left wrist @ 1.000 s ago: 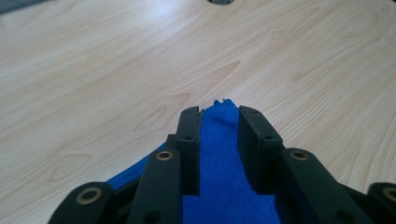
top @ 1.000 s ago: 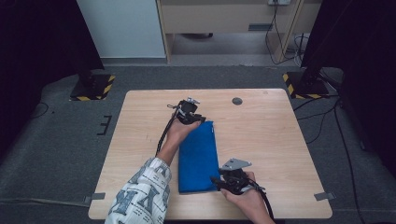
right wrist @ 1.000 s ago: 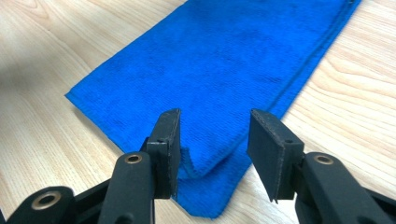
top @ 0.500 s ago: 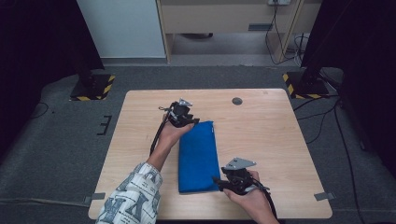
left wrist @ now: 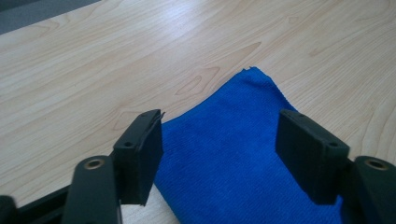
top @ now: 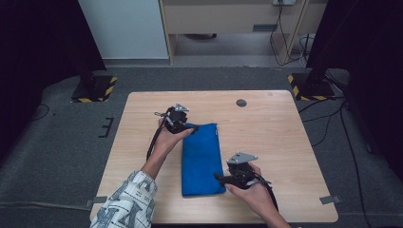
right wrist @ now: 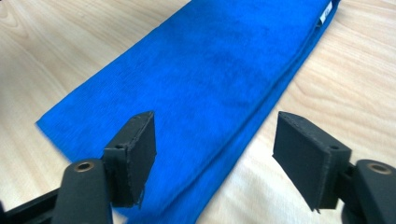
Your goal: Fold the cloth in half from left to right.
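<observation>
blue cloth (top: 202, 159) folded into a long strip, lying flat mid-worktop (top: 285, 142), long side running away from the person. left gripper (top: 183, 124) at the far left corner of the cloth, jaws wide, nothing held; in the left gripper view cloth (left wrist: 243, 158) sits between and below the pads, far corner pointing off ahead. right gripper (top: 223, 179) at the near right corner, jaws wide too, empty; in the right gripper view the layered long edge of the cloth (right wrist: 205, 93) runs between the pads, small white tag (right wrist: 328, 8) at the far end. looks like set-up for another fold, probably short end to short end. to do well: drop each gripper low so one pad slides under all layers at its corner, then close fully before lifting. grab every layer, else the fold opens. lift both corners level and together, carry over to meet the opposite end, keep edges lined up. risk: pinching only the top layer, or dragging the cloth across the worktop.
</observation>
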